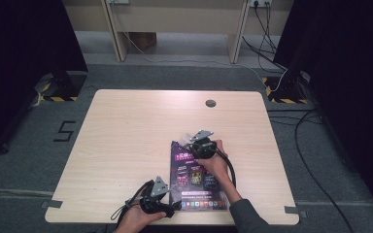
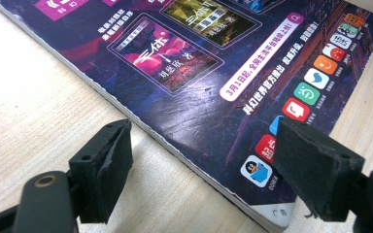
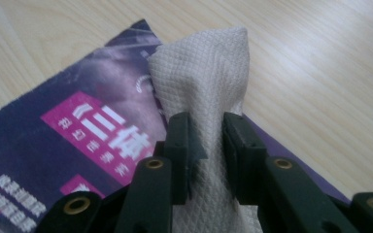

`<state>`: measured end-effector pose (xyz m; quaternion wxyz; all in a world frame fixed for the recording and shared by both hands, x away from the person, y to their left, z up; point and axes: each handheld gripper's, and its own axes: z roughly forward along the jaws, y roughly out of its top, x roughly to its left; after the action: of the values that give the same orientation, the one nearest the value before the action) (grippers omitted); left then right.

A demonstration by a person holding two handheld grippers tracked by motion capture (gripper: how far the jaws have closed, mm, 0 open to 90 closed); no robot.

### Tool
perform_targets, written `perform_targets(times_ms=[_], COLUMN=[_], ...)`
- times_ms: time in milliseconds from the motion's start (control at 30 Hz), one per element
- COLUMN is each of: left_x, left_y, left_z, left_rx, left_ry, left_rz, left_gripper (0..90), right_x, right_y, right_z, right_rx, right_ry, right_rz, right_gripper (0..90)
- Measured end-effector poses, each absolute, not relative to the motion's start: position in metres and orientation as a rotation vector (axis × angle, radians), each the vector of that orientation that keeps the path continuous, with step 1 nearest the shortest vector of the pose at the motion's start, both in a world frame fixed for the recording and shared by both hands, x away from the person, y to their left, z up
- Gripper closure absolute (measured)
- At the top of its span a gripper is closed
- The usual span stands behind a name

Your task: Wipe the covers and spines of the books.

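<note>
High view: a pale wood-grain tabletop [image 1: 126,145] carries a glossy dark purple magazine with magenta title blocks and rows of app icons [image 1: 196,182], lying flat near the person's edge, right of the middle; a forearm and hand come in at each side of it from the bottom.
Left hand-held gripper: the left hand-held gripper [image 1: 171,204] sits at the magazine's near left corner in the high view; in the left gripper view [image 2: 201,167] its two black jaws stand spread wide; one jaw is over bare wood beside the spine edge, the other over the row of icons; nothing lies pinched between them; whether either jaw touches the cover I cannot tell.
Right hand-held gripper: the right hand-held gripper [image 1: 190,141] is at the magazine's far end in the high view; in the right gripper view [image 3: 207,145] its jaws are pressed in on a white, diamond-embossed paper cloth [image 3: 209,82], which bunches narrow between them and widens above.
Cloth: it stands up from the jaws over the magazine's far corner [image 3: 77,126], near the magenta title; its tip reaches past the cover's edge toward bare wood; whether it rests on the cover is hidden.
Magazine surface: the cover [image 2: 199,73] shows fine creases and a sheen near the middle.
</note>
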<state>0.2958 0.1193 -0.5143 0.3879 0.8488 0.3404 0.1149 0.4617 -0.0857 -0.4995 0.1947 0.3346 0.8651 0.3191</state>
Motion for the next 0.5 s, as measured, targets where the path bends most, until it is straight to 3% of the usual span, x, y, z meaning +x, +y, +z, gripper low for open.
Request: perform_targets(times_ms=[267,500], left_x=[0.296,0.296], left_y=[0.119,0.119], left_z=[-0.514,-0.514], left_rx=[2.168,2.165], left_ry=[0.858,0.862], left_rz=[0.297,0.298], left_gripper=[21.2,21.0], right_x=[0.459,0.454], right_y=[-0.091,-0.056], right_z=[-0.5,-0.503], right_rx=[0.95,0.885], right_ry=[2.413,2.466], right_rz=[0.904,0.983], right_gripper=[73.3,72.7])
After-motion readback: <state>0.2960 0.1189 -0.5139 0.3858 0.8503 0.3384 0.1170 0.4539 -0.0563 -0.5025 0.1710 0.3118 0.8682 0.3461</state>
